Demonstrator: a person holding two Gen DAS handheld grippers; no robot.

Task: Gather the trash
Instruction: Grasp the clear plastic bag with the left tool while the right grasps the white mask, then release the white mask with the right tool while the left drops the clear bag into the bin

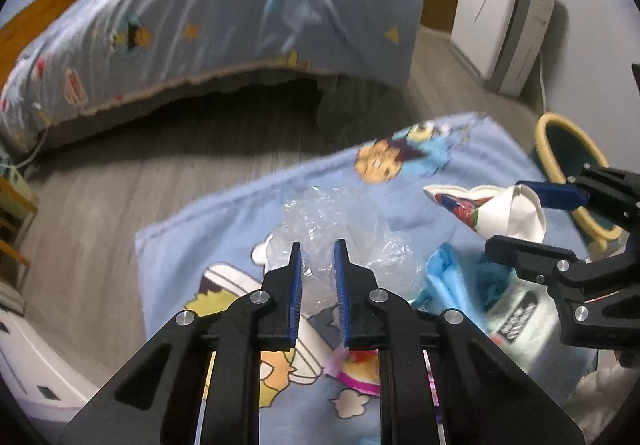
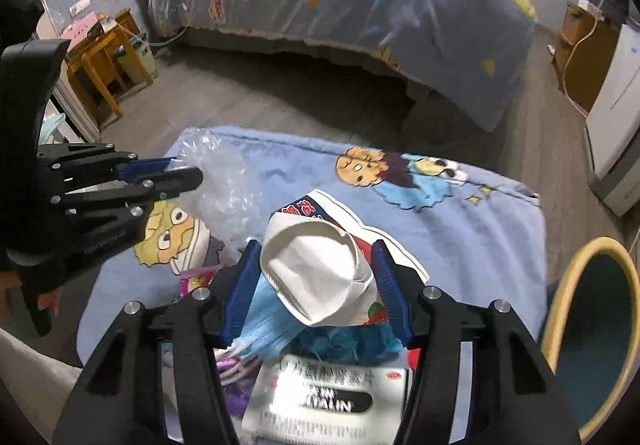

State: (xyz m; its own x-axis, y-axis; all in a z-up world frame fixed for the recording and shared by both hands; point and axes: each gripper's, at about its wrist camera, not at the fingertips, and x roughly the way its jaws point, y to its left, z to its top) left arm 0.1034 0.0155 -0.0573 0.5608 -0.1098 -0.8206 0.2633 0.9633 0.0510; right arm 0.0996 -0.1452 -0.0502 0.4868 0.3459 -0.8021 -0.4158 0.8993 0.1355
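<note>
Left gripper [image 1: 318, 251] pinching clear plastic wrap [image 1: 336, 221]; right gripper [image 2: 316, 257] clamped around crushed paper cup [image 2: 320, 269] over blue blanket [image 2: 460, 229].

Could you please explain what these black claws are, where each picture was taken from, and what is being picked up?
A person holds two hand-held grippers, each carrying a camera looking along its fingers.

The left gripper, seen from its own camera, pinches a crumpled clear plastic bag.

The right gripper grips a crushed white paper cup; it also shows in the left view.

Everything lies on a light blue cartoon blanket: a blue face mask and a pale printed packet.

A yellow-rimmed bin stands at the right.
</note>
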